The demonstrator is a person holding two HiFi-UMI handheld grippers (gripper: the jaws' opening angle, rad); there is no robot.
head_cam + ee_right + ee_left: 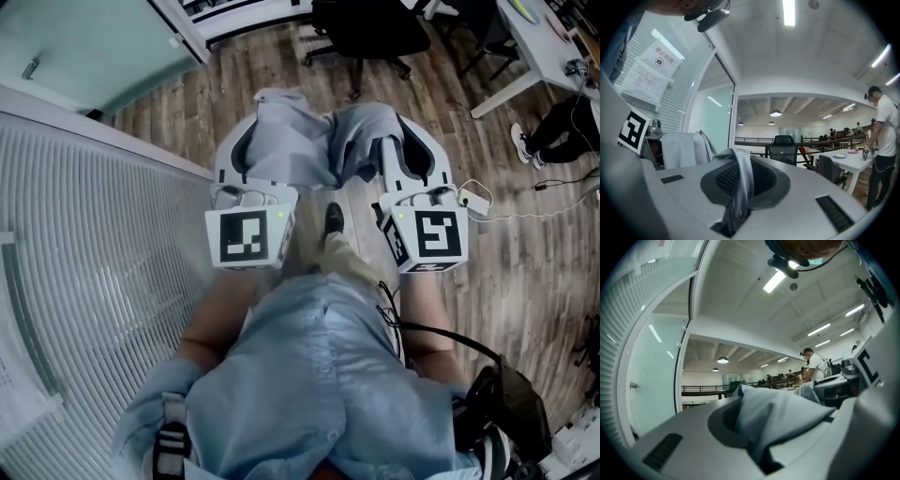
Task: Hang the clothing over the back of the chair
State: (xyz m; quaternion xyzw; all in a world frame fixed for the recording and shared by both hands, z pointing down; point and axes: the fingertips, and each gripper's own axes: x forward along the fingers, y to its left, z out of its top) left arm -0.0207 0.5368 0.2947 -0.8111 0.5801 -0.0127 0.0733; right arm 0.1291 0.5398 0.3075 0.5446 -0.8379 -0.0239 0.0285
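Observation:
A grey-blue garment (pixel 314 141) hangs bunched between my two grippers, which I hold level in front of me. In the head view the left gripper (pixel 242 150) is shut on its left part and the right gripper (pixel 412 150) on its right part. Folds of the cloth (pixel 780 416) rise out of the closed jaws of the left gripper (pixel 761 453) in its own view. A narrow strip of the cloth (pixel 738 180) is pinched in the right gripper (pixel 731 218). A black office chair (pixel 370 33) stands ahead on the wooden floor, and the right gripper view shows the chair (pixel 783 147) with its back upright.
A glass wall with white blinds (pixel 84 244) runs along my left. A white desk (pixel 539 47) stands at the far right, and beside it a person (pixel 883 140) is standing. A white cable with a plug box (pixel 478 202) lies on the floor near my right gripper.

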